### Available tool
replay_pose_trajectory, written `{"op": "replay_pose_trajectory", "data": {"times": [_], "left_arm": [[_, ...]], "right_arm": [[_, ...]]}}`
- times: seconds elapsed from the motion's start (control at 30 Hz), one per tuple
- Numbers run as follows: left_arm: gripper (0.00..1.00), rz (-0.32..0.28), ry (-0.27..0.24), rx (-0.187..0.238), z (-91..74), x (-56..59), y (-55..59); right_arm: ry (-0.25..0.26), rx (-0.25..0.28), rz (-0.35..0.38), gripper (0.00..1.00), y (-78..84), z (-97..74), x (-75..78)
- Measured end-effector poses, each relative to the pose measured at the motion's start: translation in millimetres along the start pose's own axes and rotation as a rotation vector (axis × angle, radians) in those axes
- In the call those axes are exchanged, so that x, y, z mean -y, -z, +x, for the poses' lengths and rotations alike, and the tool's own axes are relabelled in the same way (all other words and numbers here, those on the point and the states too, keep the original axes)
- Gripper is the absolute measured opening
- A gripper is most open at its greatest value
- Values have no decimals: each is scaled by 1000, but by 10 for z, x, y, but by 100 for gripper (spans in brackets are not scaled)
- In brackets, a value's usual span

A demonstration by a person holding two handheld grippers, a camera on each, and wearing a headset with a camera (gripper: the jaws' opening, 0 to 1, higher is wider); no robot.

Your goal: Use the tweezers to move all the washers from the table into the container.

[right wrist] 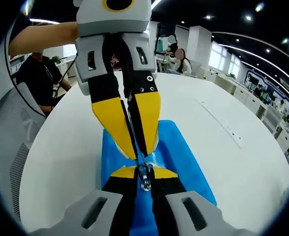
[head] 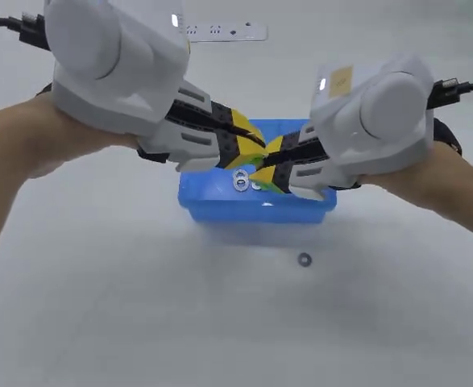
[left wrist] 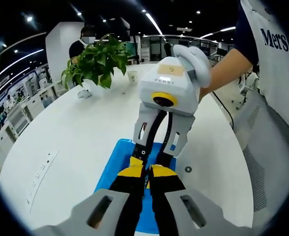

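Right gripper view: the left claw (right wrist: 138,147) is clenched on the tweezers (right wrist: 132,125), and the right claw (right wrist: 143,173) seemingly pinches their tips round a washer (right wrist: 145,184) above the blue container (right wrist: 183,162). The pinch is best eased low inside; a loose washer (head: 304,259) waits on the bench (head: 99,306).

- Left gripper (head: 258,143): housing showing pale grey-white; jaws showing black, ending in yellow.
- Right gripper (head: 264,164): wearing matching grey-white, black and yellow, and carrying a pale yellow label on top.
- Tweezers (right wrist: 133,132): reading as a thin dark line, glinting silver at the tip.
- Container (head: 220,208): showing bright blue.
- Washers (head: 242,181): shining silver-grey.
- Worktop (head: 139,314): lying plain white, unpatterned.
- Plant (left wrist: 97,61): showing green leaves.
- Person's top (left wrist: 277,73): showing light grey with dark blue lettering.
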State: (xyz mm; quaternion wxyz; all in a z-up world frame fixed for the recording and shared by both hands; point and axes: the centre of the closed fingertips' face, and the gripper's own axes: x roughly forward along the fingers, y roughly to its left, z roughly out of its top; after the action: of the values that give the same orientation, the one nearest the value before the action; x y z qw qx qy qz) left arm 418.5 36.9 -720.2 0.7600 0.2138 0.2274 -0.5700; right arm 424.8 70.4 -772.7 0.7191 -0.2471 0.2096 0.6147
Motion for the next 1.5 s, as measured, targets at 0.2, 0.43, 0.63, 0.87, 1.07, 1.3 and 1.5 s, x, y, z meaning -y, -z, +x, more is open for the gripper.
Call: {"op": "replay_pose_trajectory", "data": {"times": [0.2, 0.43, 0.63, 0.87, 1.07, 1.3, 1.5], "left_arm": [[7, 7, 5, -10, -24, 42, -12], [7, 38, -1, -7, -105, 129, -151], [7, 65, -8, -1, -212, 201, -280], [7, 106, -11, 5, -332, 274, -441], [7, 125, -10, 14, -394, 395, -508], [7, 128, -11, 35, -474, 548, -602], [7, 128, -7, 50, -482, 675, -655]], "right_arm": [[0, 1, 14, 12, 0, -18, -22], [9, 13, -11, 12, -103, -101, -51], [21, 34, -30, 12, -214, -233, -98], [33, 65, -62, 11, -363, -417, -201], [27, 81, -77, 10, -446, -526, -335], [13, 106, -87, 10, -502, -648, -481], [-2, 121, -84, 9, -519, -699, -602]]}}
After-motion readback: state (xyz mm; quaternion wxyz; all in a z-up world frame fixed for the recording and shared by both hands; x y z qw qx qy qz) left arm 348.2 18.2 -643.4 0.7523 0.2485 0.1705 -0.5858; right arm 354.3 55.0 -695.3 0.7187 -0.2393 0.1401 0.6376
